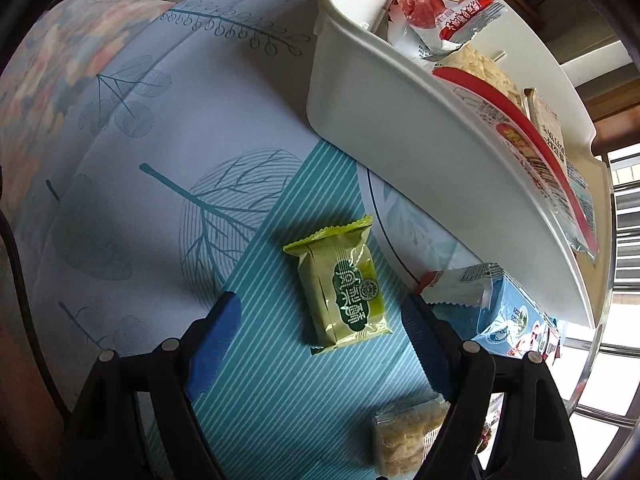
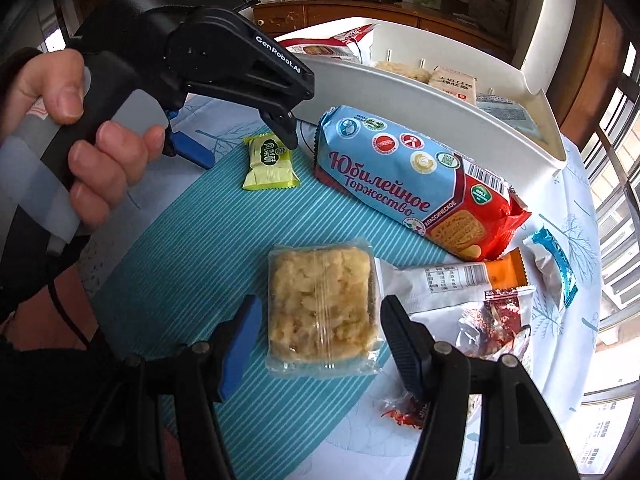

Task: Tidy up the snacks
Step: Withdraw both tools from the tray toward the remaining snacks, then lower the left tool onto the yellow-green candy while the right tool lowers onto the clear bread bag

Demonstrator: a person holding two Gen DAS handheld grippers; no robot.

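Plainly, both tongs (image 1: 320, 316) (image 2: 316, 316) gape over one green packet (image 1: 340, 284) and one crumbly bar (image 2: 320, 304).

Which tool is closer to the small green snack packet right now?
Left. The left tool hangs open right over the green packet; the right tool straddles the clear-wrapped crispy square, farther off.

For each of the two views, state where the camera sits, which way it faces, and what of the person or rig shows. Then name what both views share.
Left wrist: on the left gripper, facing down at the green snack packet; only its own fingers show.
Right wrist: on the right gripper, facing the clear-wrapped crispy square; the person's hand shows.
Shared: green packet, blue biscuit pack, white bin.
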